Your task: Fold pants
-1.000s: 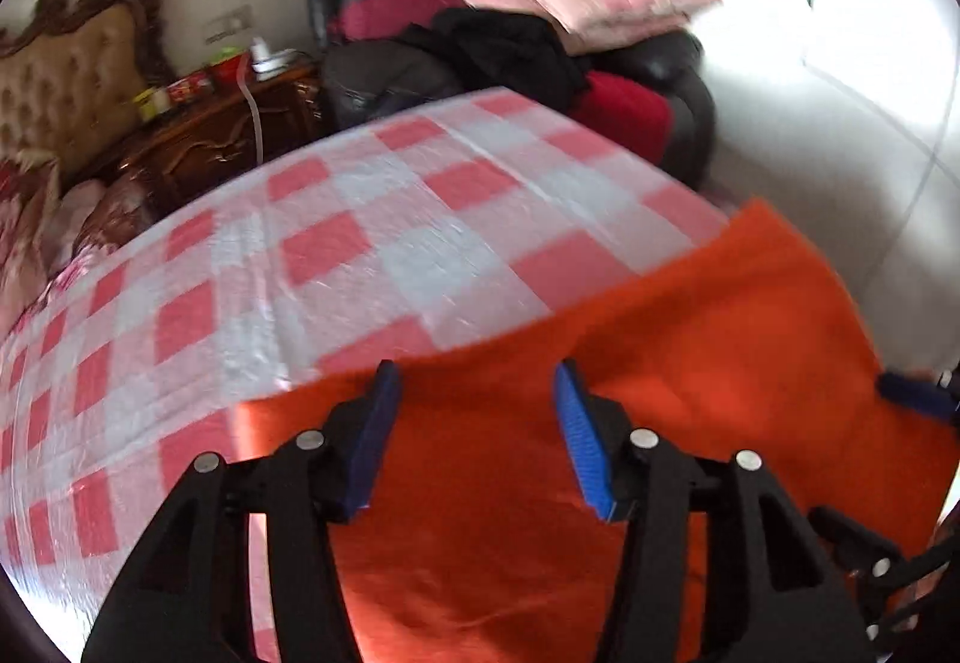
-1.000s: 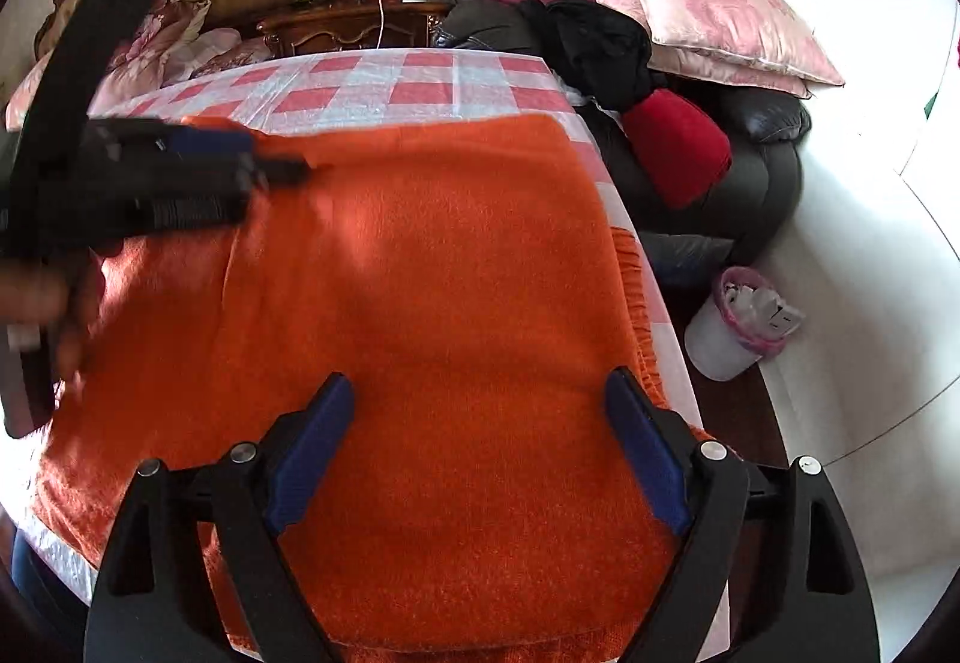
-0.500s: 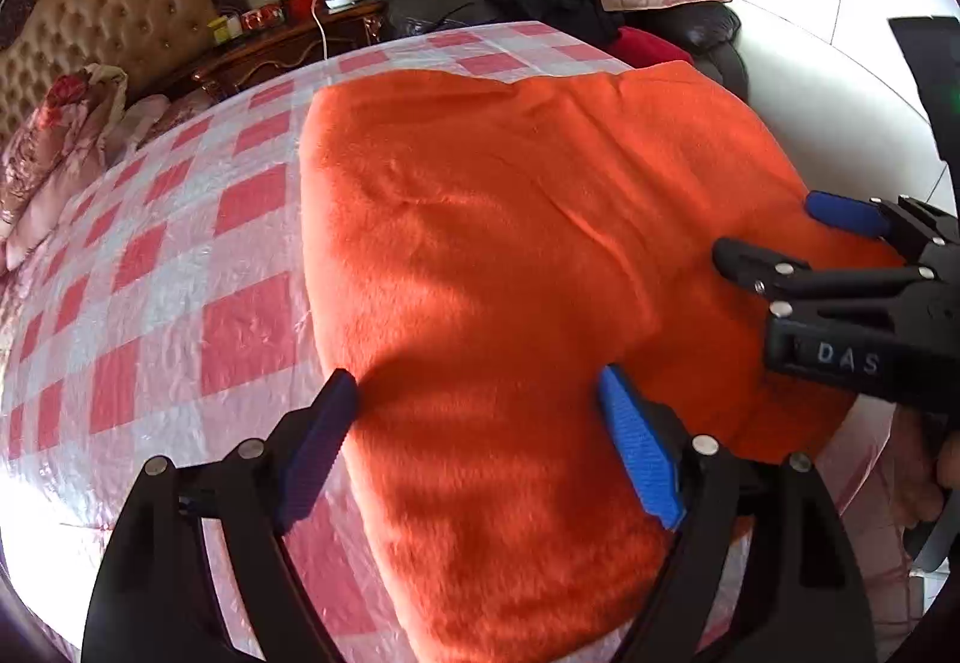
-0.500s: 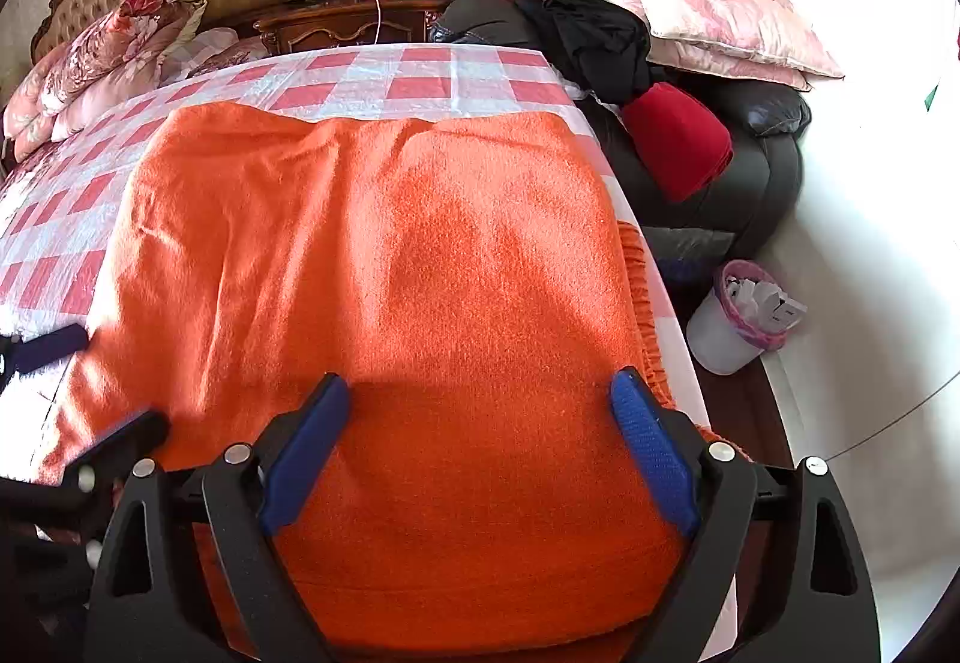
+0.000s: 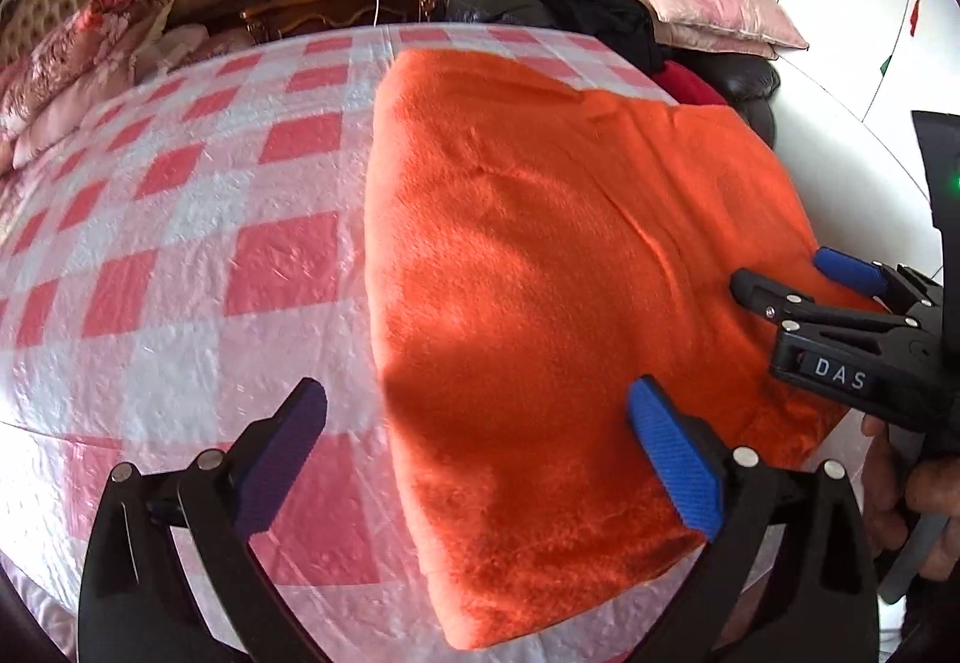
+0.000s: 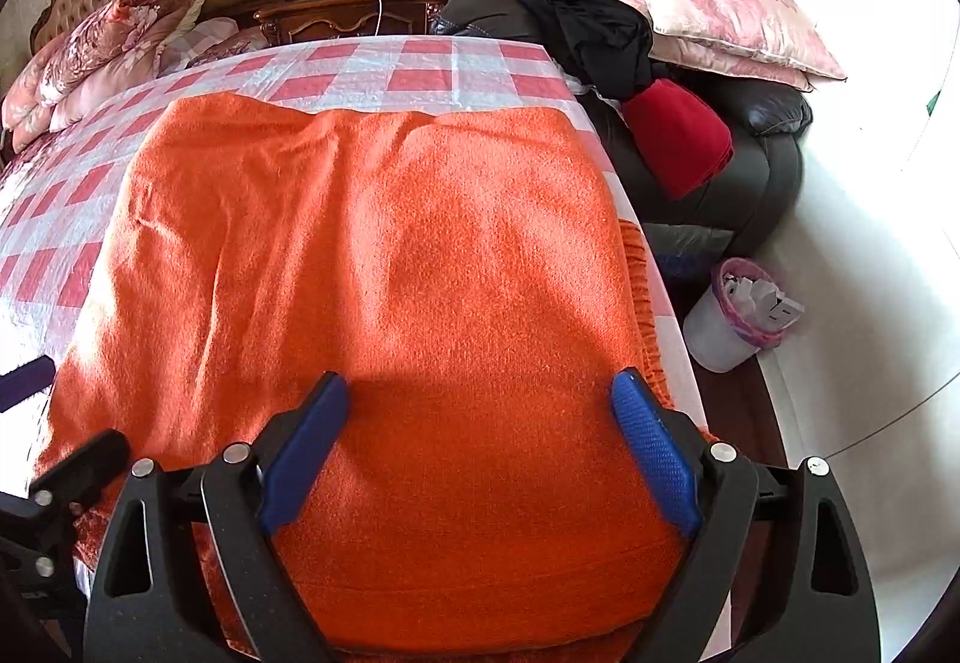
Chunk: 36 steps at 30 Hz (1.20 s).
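The orange fleece pants [image 5: 540, 273] lie folded flat on the red-and-white checked cloth of the bed [image 5: 198, 219]. They also fill the right wrist view [image 6: 372, 273]. My left gripper [image 5: 474, 435] is open and empty, just above the pants' near left edge. My right gripper [image 6: 480, 423] is open and empty over the near end of the pants. The right gripper also shows at the right edge of the left wrist view [image 5: 798, 279]. A fringe of the lower layer [image 6: 642, 303] sticks out on the right side.
A black leather sofa [image 6: 750, 135] with pink pillows [image 6: 708, 3], dark clothes and a red cushion stands right of the bed. A white bin with a pink liner [image 6: 738, 321] stands on the floor. A wooden nightstand [image 6: 354, 9] and padded headboard are behind.
My left gripper has pulled back from the far edge of the pants to the near left side. The pants now lie flat and released. My right gripper has hardly moved.
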Each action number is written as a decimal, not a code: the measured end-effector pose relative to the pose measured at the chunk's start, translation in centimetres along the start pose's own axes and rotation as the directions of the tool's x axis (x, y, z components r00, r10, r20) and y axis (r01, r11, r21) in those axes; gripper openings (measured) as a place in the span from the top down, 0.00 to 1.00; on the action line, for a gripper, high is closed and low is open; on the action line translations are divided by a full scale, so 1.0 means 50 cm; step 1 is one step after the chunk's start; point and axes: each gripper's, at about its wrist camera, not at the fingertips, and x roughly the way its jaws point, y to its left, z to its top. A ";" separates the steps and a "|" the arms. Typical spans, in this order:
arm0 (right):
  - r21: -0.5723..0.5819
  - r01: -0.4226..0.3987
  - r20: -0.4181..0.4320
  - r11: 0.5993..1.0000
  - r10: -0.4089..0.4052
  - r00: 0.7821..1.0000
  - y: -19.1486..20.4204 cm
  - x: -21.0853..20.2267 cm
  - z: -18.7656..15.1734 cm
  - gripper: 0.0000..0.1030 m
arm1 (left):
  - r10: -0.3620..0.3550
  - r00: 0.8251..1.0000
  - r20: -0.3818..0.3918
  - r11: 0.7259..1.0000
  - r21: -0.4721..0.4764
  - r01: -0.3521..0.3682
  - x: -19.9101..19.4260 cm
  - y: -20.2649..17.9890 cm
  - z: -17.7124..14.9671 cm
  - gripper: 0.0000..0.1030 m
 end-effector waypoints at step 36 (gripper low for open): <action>0.149 0.114 0.033 0.982 -0.120 0.992 -0.081 -0.323 -0.110 0.17 | -0.050 0.990 0.128 0.999 0.018 0.049 -0.299 -0.116 -0.038 0.02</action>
